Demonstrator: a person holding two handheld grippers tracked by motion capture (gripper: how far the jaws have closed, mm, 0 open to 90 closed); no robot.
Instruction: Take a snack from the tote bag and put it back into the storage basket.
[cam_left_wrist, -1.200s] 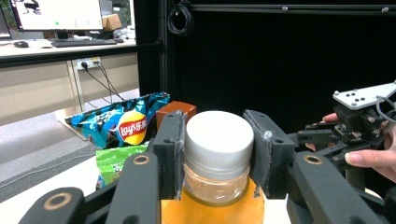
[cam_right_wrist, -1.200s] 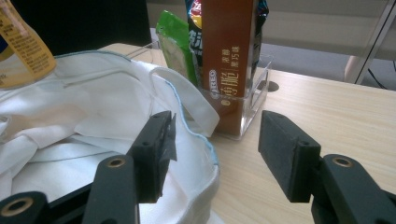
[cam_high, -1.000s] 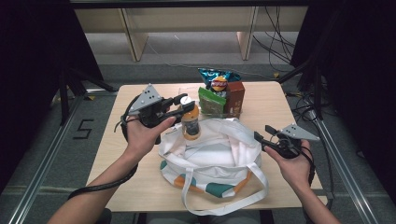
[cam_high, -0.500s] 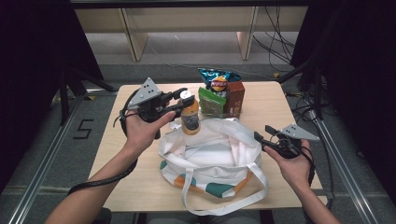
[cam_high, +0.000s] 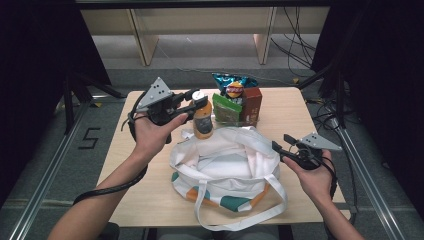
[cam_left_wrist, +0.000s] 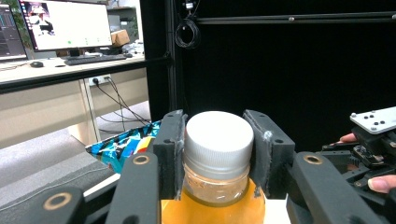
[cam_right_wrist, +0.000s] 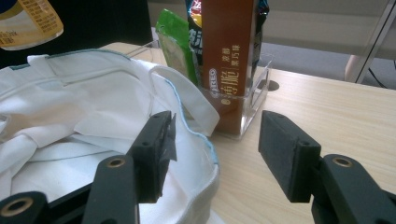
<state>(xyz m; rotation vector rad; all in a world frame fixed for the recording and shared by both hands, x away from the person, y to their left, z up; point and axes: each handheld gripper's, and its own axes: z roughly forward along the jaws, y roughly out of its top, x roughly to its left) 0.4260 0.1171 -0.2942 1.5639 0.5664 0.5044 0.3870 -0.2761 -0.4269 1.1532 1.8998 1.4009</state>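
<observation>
Left tool (cam_high: 199, 101) clamped on white cap of orange juice bottle (cam_high: 203, 122), pads either side of cap in left gripper view (cam_left_wrist: 218, 154). Bottle upright, raised just behind far rim of white tote bag (cam_high: 227, 167); cannot tell whether base touches bench (cam_high: 290, 112). Tote bag lying mid-bench, mouth open, green and orange print on near side, handles trailing toward near edge. Behind bag: clear plastic bin (cam_high: 235, 117) with green packet (cam_high: 224, 106), blue chip bag (cam_high: 232, 85), brown carton (cam_high: 252, 102) standing inside. Right tool (cam_high: 276, 148) at right rim of bag, jaws wide, nothing pinched; in right gripper view (cam_right_wrist: 215, 154) one jaw over bag cloth, other over bare bench.
</observation>
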